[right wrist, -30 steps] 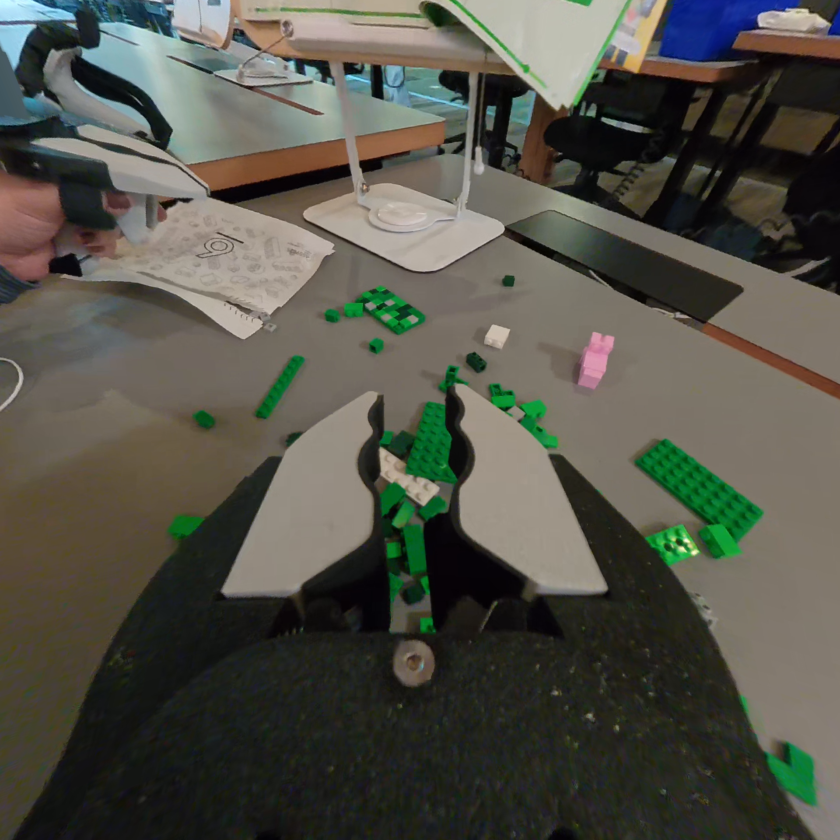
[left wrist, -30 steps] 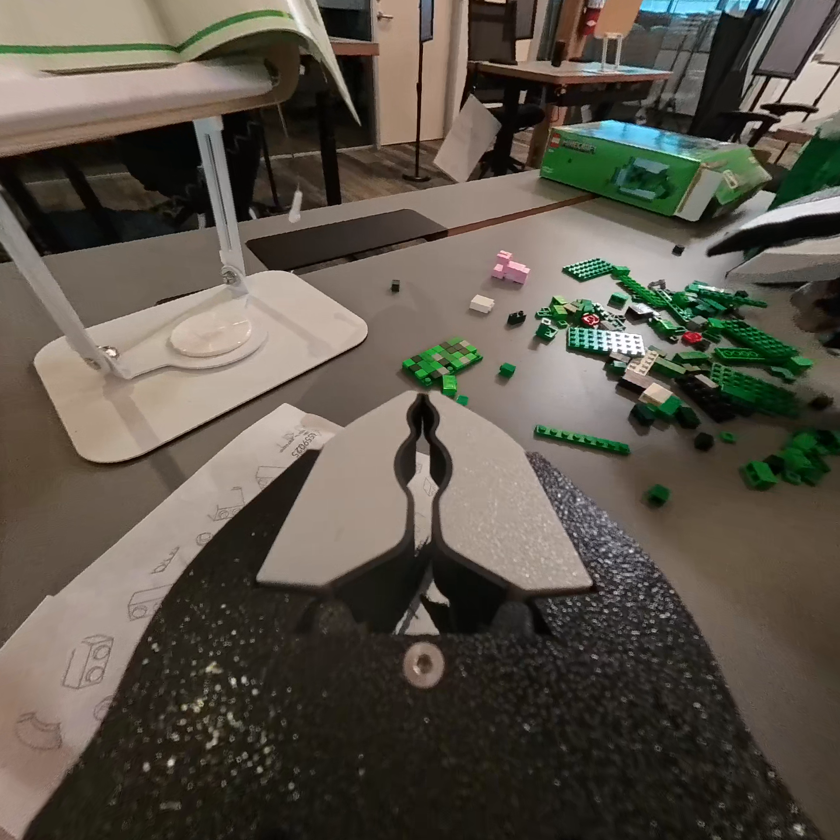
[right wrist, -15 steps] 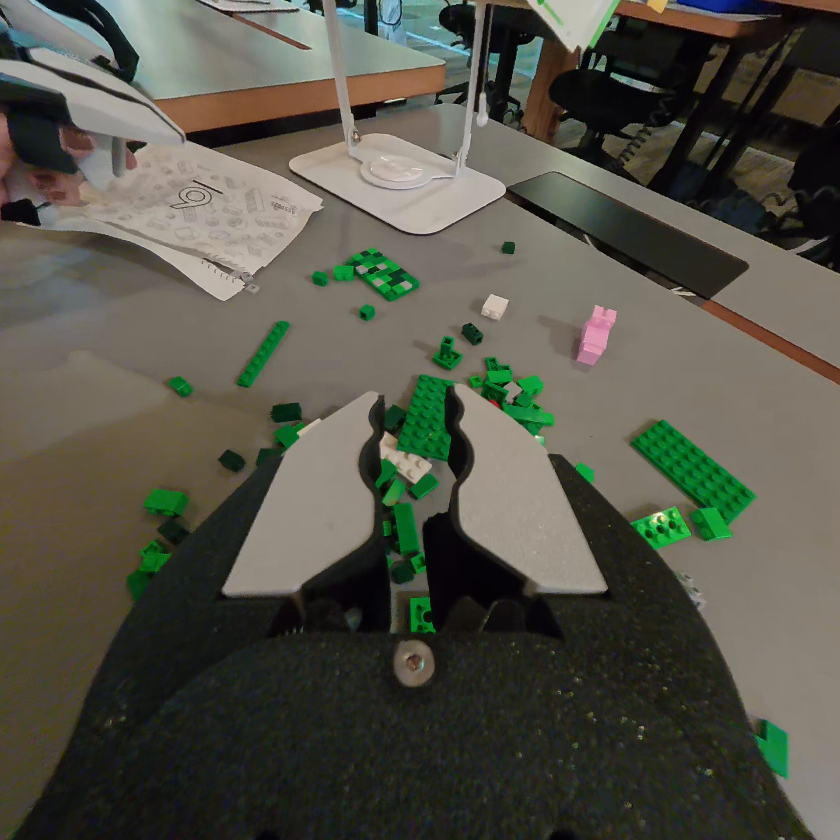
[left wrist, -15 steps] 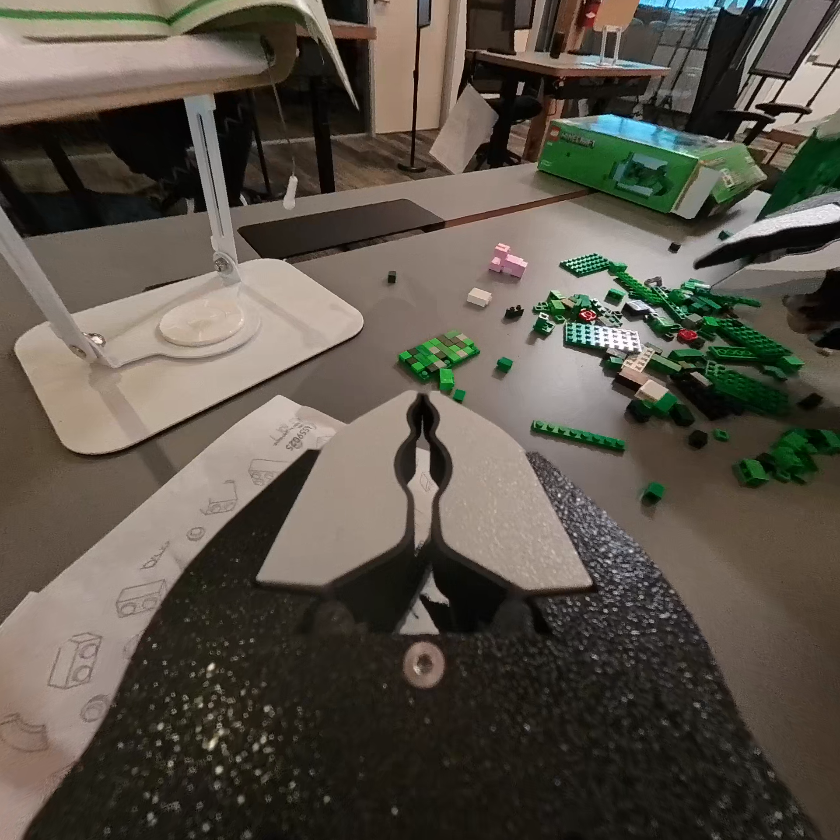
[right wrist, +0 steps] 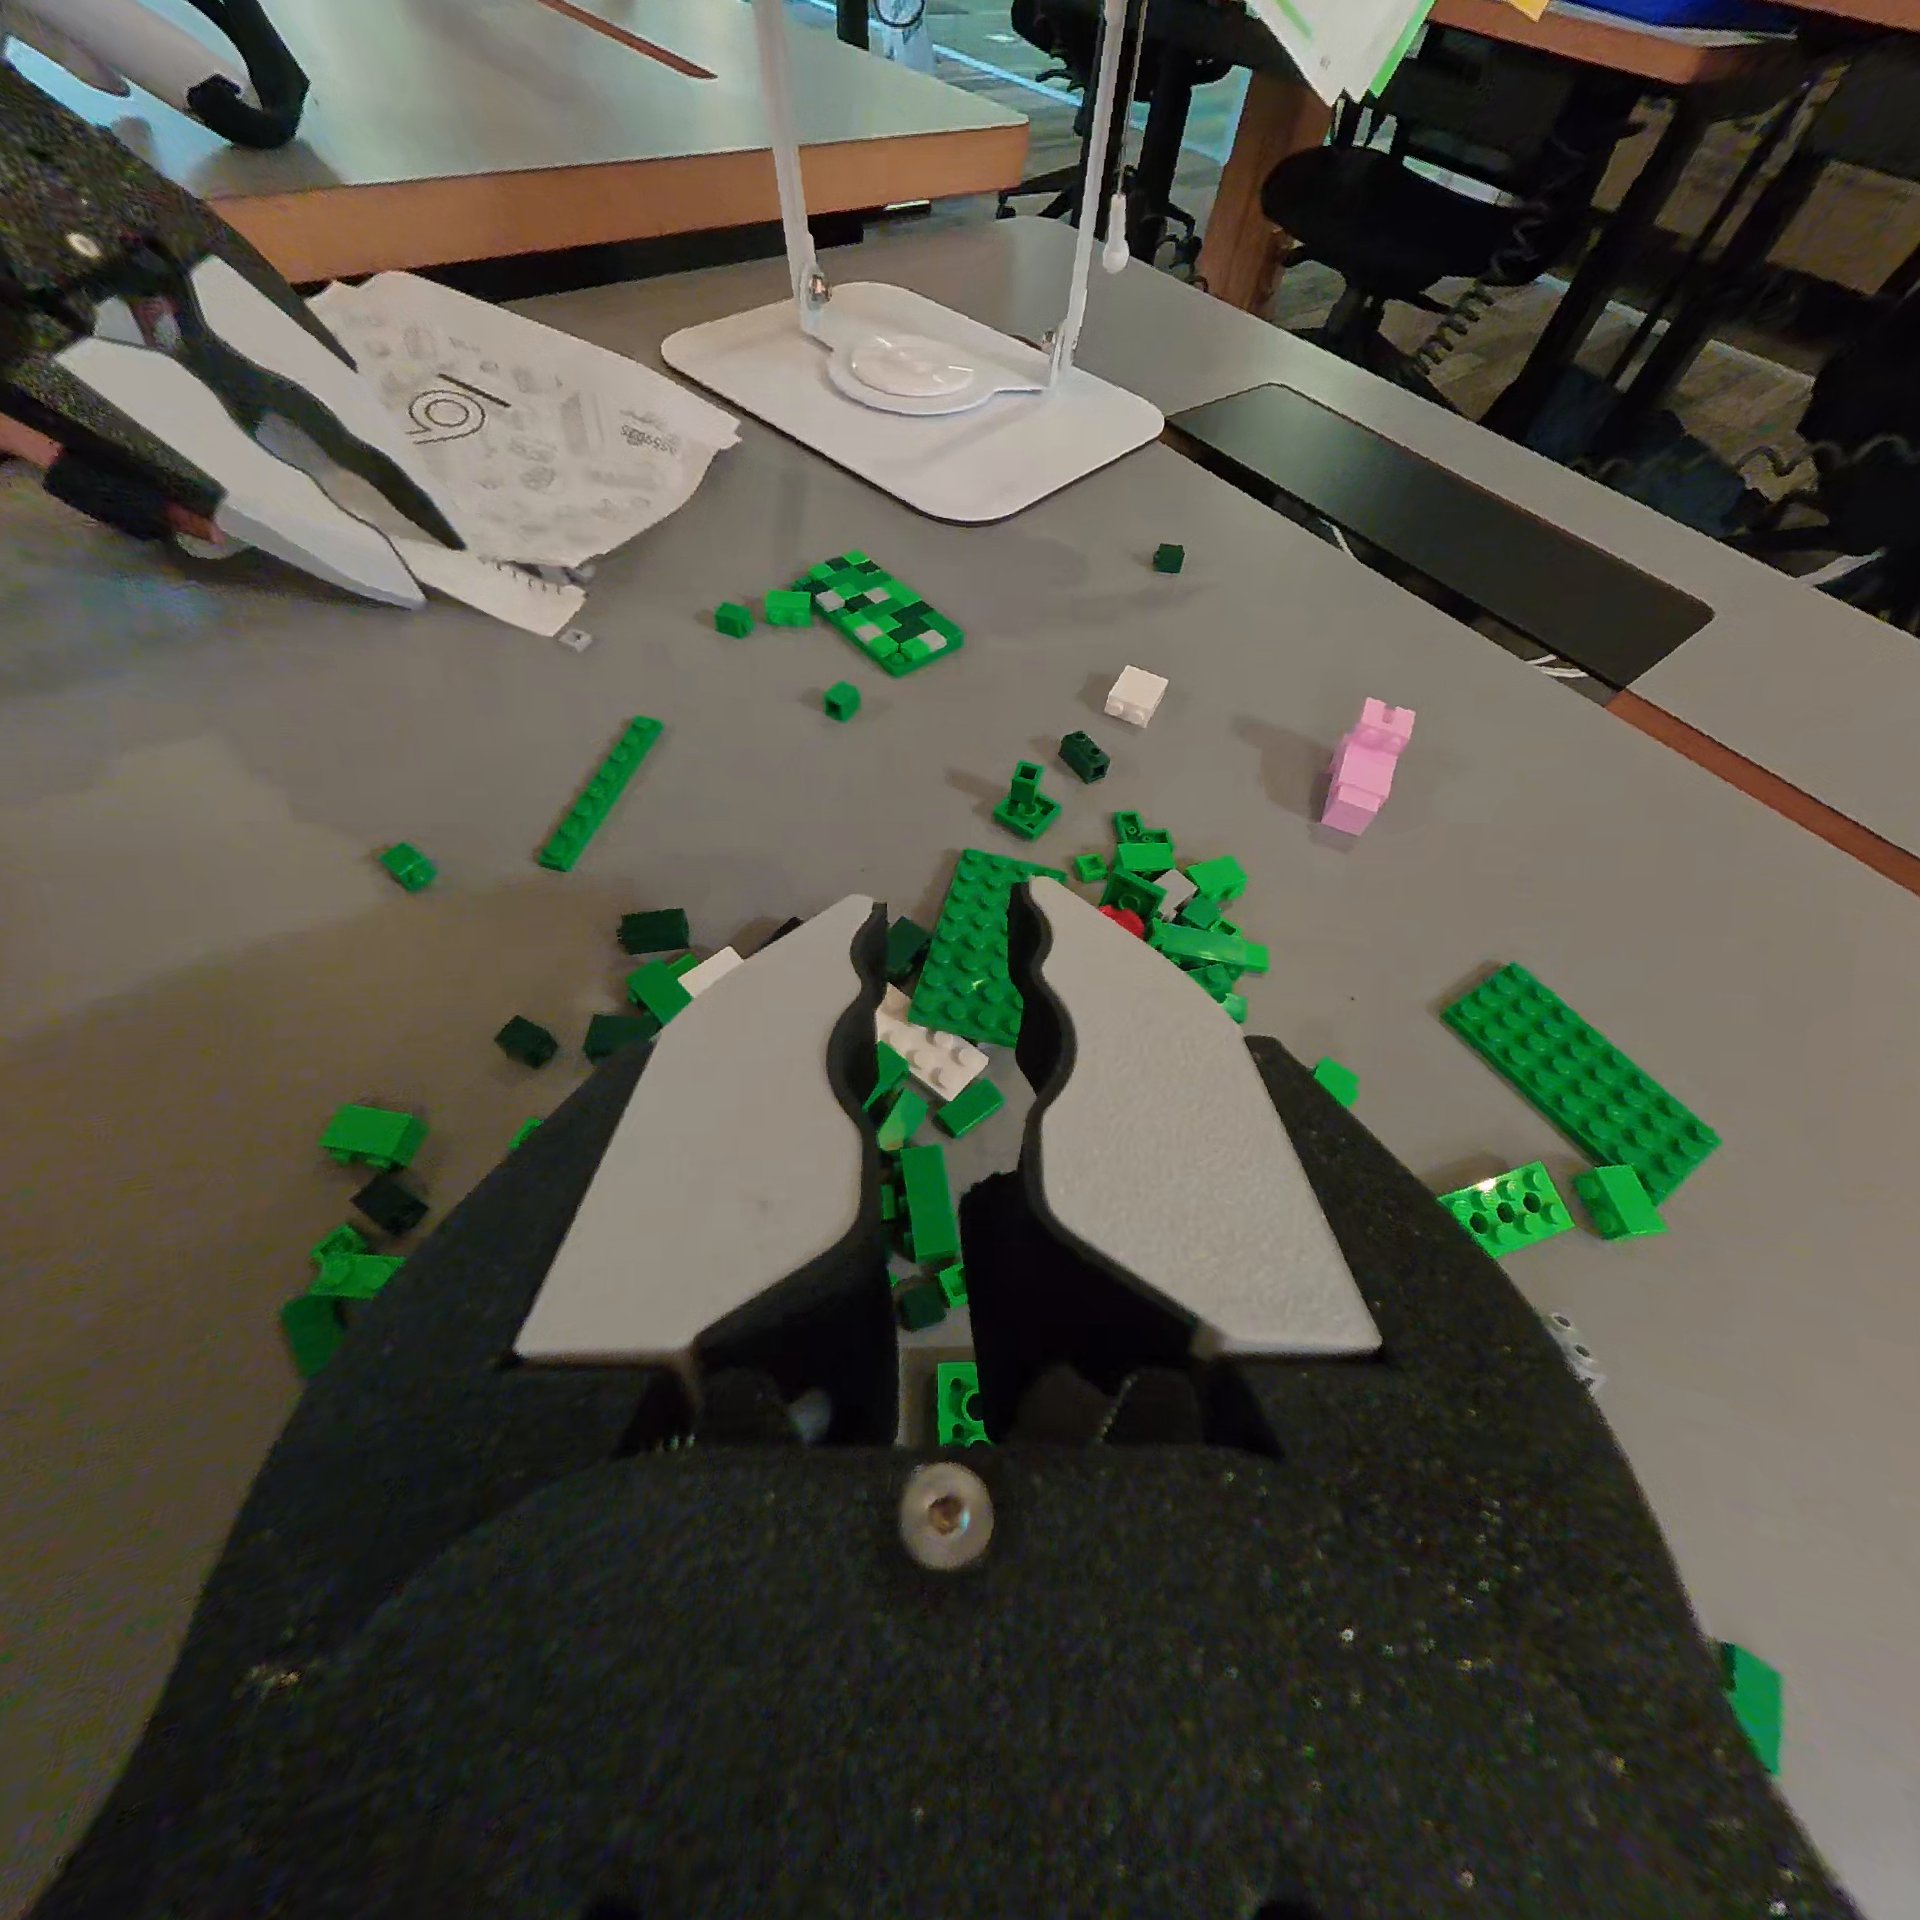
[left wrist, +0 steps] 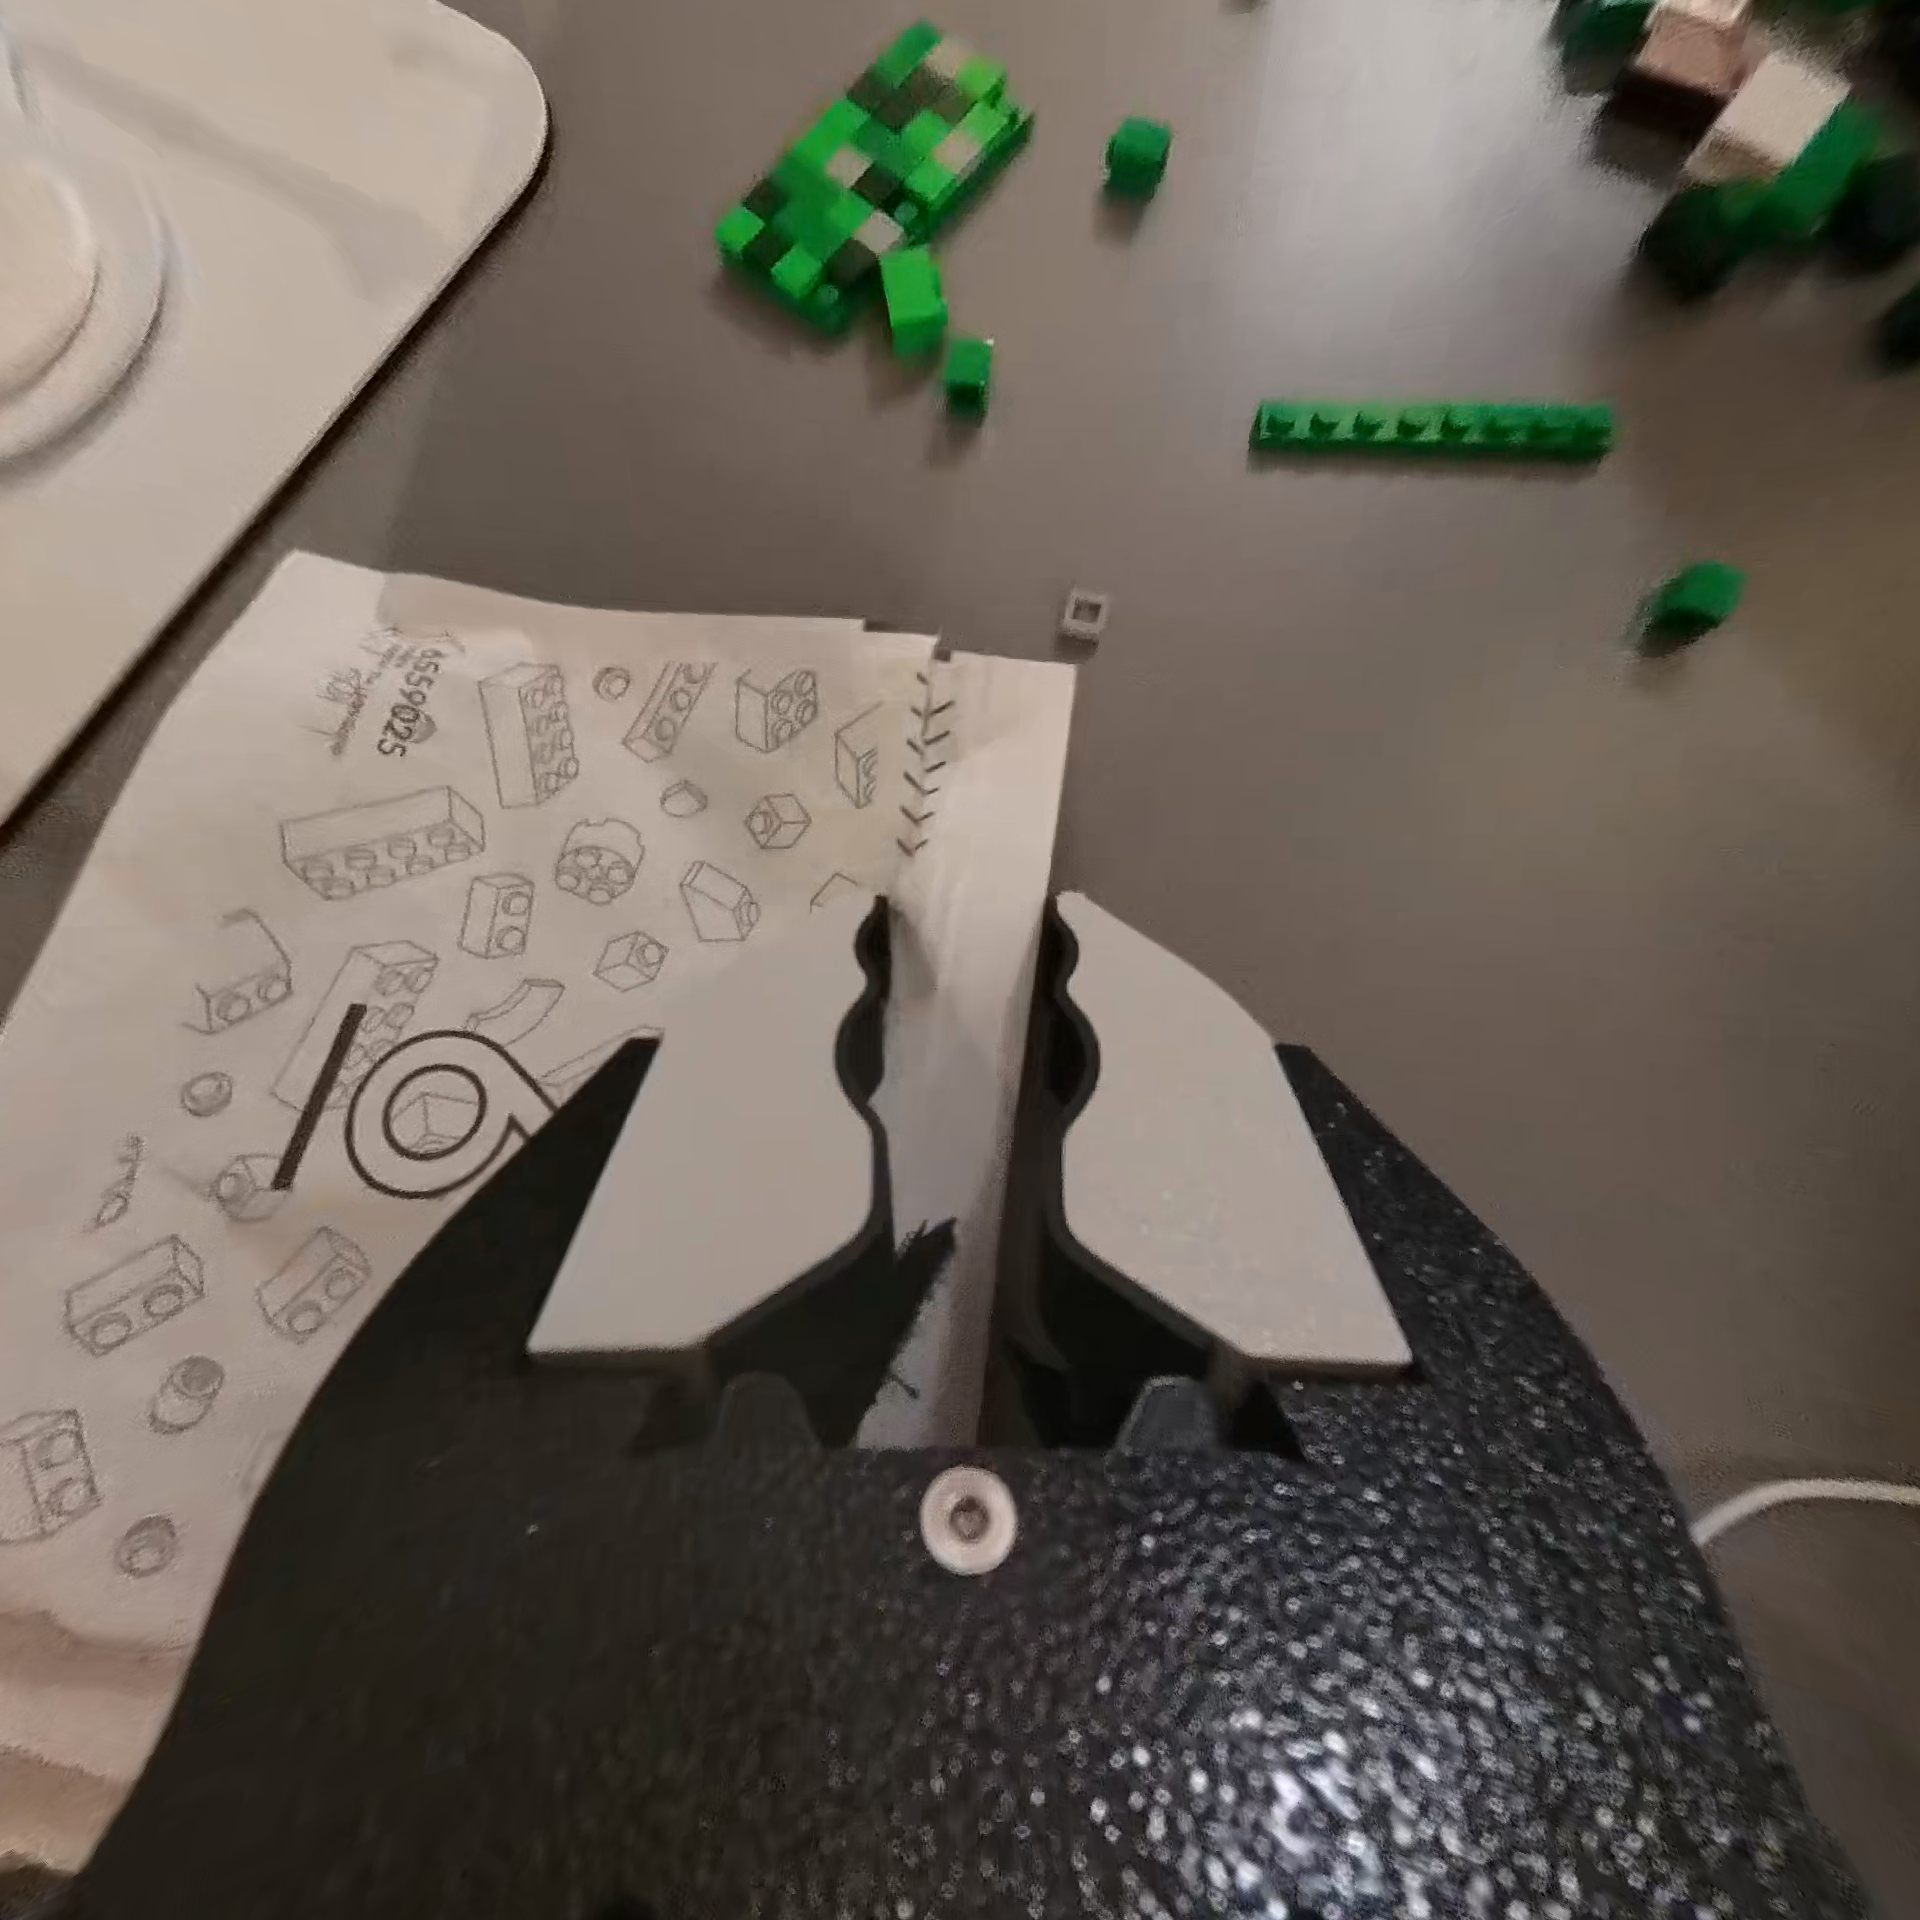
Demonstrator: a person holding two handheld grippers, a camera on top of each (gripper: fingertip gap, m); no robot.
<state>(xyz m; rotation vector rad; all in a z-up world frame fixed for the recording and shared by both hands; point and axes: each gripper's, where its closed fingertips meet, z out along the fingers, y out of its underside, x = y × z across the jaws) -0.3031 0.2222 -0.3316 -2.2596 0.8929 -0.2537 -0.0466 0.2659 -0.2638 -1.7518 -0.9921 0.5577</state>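
Observation:
My left gripper (left wrist: 964, 914) points down at a white paper bag (left wrist: 520, 883) printed with brick drawings. Its jaws stand apart over the bag's torn right edge, and a strip of paper lies between the fingers. It also shows in the right wrist view (right wrist: 436, 571), on the bag (right wrist: 540, 447). My right gripper (right wrist: 951, 899) hovers a little open and empty above a pile of green bricks. A green studded plate (right wrist: 977, 966) and a white plate (right wrist: 930, 1049) lie between its fingers on the grey table (right wrist: 260, 779).
A checkered green plate (right wrist: 883, 613), a long green strip (right wrist: 603, 795), a pink figure (right wrist: 1366, 769) and a large green plate (right wrist: 1579, 1081) lie scattered. A white stand base (right wrist: 914, 405) and a black pad (right wrist: 1434, 520) sit behind. A small grey piece (left wrist: 1086, 613) lies by the bag. One gripper's finger ends stand about 25 centimetres off the other's. To reach the small grey piece (left wrist: 1086, 613) in a straight line is about 6 centimetres for my left fingers, about 20 centimetres for my right. The right camera catches it too, in the right wrist view (right wrist: 575, 638).
My left gripper has tipped down toward the paper bag and its jaws have opened from shut. My right gripper has stayed over the brick pile, shifting only slightly.

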